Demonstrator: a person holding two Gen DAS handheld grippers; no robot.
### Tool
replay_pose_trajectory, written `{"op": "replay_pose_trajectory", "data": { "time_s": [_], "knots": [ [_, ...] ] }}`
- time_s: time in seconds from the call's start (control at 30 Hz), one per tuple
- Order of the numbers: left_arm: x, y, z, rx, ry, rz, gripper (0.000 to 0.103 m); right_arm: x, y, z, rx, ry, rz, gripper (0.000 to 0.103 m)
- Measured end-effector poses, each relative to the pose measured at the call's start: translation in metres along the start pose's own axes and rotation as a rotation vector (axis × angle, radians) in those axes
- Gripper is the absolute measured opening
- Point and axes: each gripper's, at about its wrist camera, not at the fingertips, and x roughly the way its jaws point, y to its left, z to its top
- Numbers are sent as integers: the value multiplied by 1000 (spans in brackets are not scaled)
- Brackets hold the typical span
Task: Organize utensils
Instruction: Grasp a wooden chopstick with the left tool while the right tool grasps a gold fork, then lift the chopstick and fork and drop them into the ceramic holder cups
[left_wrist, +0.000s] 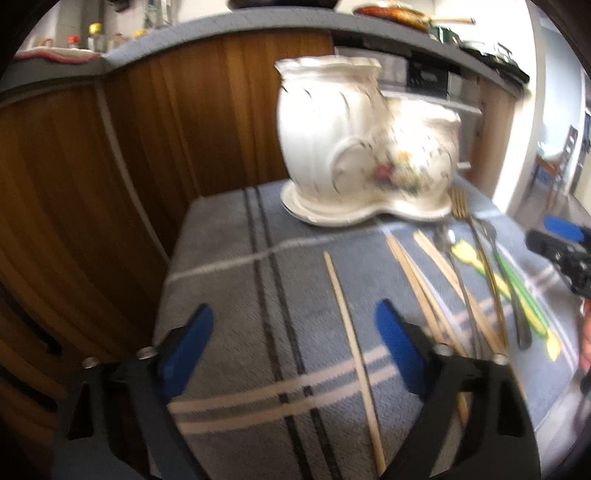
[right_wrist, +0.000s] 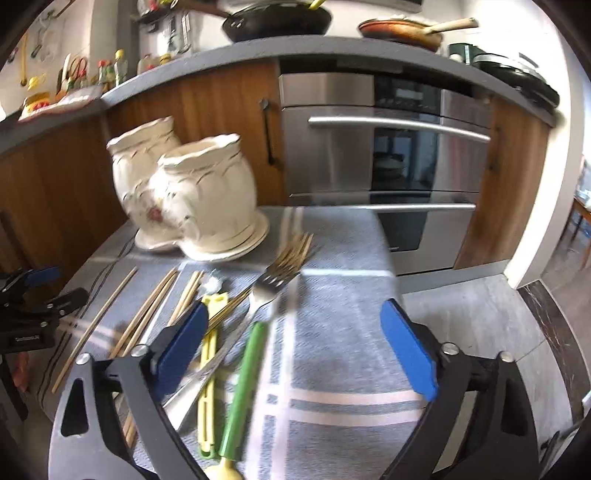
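The utensils lie side by side on a blue-grey striped cloth (right_wrist: 332, 369), long axes running near to far toward a white ceramic double-pot holder (right_wrist: 192, 199) at the far side of the surface. In the right wrist view a green-handled fork (right_wrist: 245, 373) points its tines away, toward the holder, leaning slightly right; just left of it lies a yellow-handled utensil (right_wrist: 207, 369), and a gold fork (right_wrist: 295, 249) reaches farthest, its tines near the holder's saucer. Left of these, wooden chopsticks (right_wrist: 147, 314) fan out, handles near and tips far (one of them, a single chopstick (left_wrist: 351, 321), lies apart from the bundle in the left wrist view).

The right gripper (right_wrist: 295, 332) is spread wide and grasps nothing; its left finger (right_wrist: 181, 347) hangs over the yellow handle and the steel cutlery, though contact cannot be judged. The left gripper (left_wrist: 295, 332) is likewise released and wide, the single chopstick passing between its fingers without visible touch.

Open cloth lies right of the green fork, up to the surface's right edge, beyond which a steel oven (right_wrist: 388, 166) stands. On the left, the cloth's edge drops beside wooden cabinets (left_wrist: 110, 166).
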Motion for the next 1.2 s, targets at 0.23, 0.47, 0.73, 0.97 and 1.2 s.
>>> {"op": "replay_pose_trajectory", "data": {
  "time_s": [0.23,0.47,0.73,0.97,1.2],
  "knots": [
    [10,-19,-8,80,80,-97,45,15,9,4,-4,56,26,65],
    [11,-16,-7,86,78,-110,16,38,11,11,17,127,30,40],
    [20,-17,1,79,67,-114,7,58,2,15,119,191,97,19],
    [23,-8,3,25,60,-160,5,30,9,11,86,90,102,3],
    [18,-5,6,-3,19,-196,5,-19,13,21,58,-70,127,2]
  ]
}}
